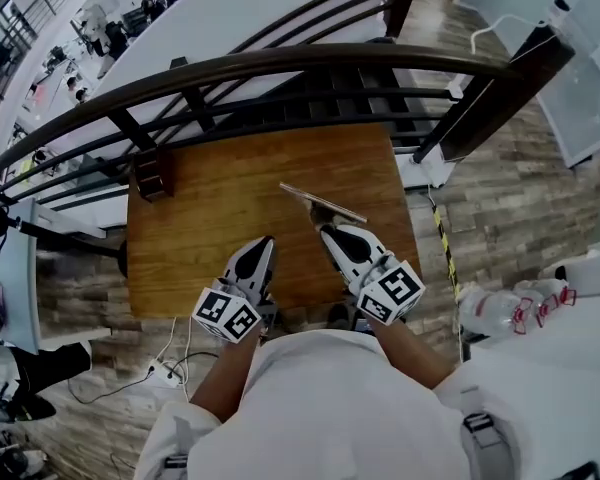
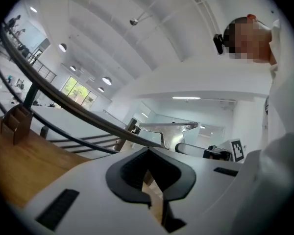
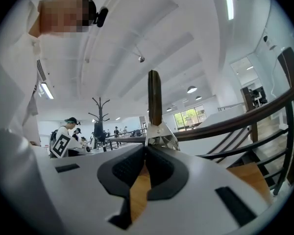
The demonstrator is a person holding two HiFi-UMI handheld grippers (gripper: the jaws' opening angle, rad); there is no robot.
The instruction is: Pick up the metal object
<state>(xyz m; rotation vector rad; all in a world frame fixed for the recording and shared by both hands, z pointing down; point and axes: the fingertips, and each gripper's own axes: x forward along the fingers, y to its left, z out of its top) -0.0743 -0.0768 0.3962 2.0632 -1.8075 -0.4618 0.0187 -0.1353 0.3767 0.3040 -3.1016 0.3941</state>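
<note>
- A wooden table [image 1: 210, 228] stands against a dark curved railing [image 1: 280, 63] on a raised floor, with an open white hall below and beyond.
- My right gripper [image 1: 328, 226] has its jaws clamped together on the metal object [image 1: 322, 204], holding it over the table's far right part. I cannot tell whether it is clear of the wood.
- From the head view the object is a thin flat strip. Its long axis runs from the far left to the near right, crosswise to the jaws.
- In the right gripper view the right gripper [image 3: 147, 148] shows the metal object [image 3: 154, 97] rising straight up from the jaw tips, edge-on, on a bright angled foot.
- My left gripper [image 1: 267, 240] sits just beside the right one, lower over the table. In the left gripper view its jaws [image 2: 148, 153] meet at the tips with nothing between them, and the metal object [image 2: 169, 131] shows beyond.
- A small wooden block [image 1: 155, 176] stands at the table's far left corner.
- The marker cubes [image 1: 391, 293] carry black-and-white square patterns; I can read no lettering on them.
</note>
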